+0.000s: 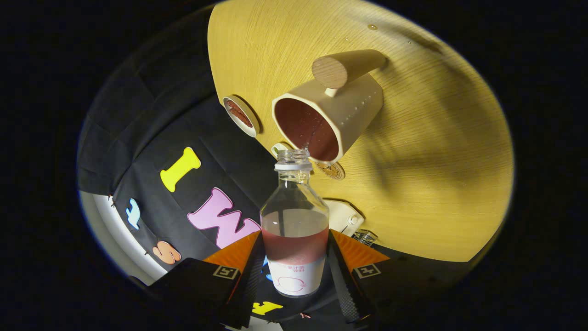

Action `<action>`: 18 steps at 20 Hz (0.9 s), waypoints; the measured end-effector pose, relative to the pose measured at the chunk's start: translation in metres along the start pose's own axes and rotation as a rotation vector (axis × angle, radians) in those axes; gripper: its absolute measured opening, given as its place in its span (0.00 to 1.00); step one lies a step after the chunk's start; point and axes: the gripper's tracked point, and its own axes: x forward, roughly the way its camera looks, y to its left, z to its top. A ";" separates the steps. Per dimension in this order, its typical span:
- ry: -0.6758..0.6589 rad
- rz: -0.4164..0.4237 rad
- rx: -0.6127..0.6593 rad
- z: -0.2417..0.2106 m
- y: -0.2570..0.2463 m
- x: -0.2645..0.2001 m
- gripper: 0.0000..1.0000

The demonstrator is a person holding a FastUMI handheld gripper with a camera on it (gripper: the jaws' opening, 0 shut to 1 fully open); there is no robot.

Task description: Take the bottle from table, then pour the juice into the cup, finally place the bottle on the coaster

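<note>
Bottle (294, 220) clamped between both fingers of the gripper (295, 271), cap off, tipped so its open neck sits right at the rim of the cup (327, 119). Pink juice pooled in bottle's lower part, cup interior looks reddish. Cup has a round wooden handle (342, 69) and stands on the wooden table (436, 184). Coaster (241, 116) just beside the cup, apart from it

Clear glossy plastic bottle (294, 216), matt cup (330, 115), wood-grain table (436, 184).
</note>
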 end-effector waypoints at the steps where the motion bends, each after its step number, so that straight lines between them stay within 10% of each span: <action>1: 0.002 -0.003 0.010 -0.001 0.001 0.000 0.75; 18: 0.040 -0.058 0.063 -0.004 0.003 -0.012 0.76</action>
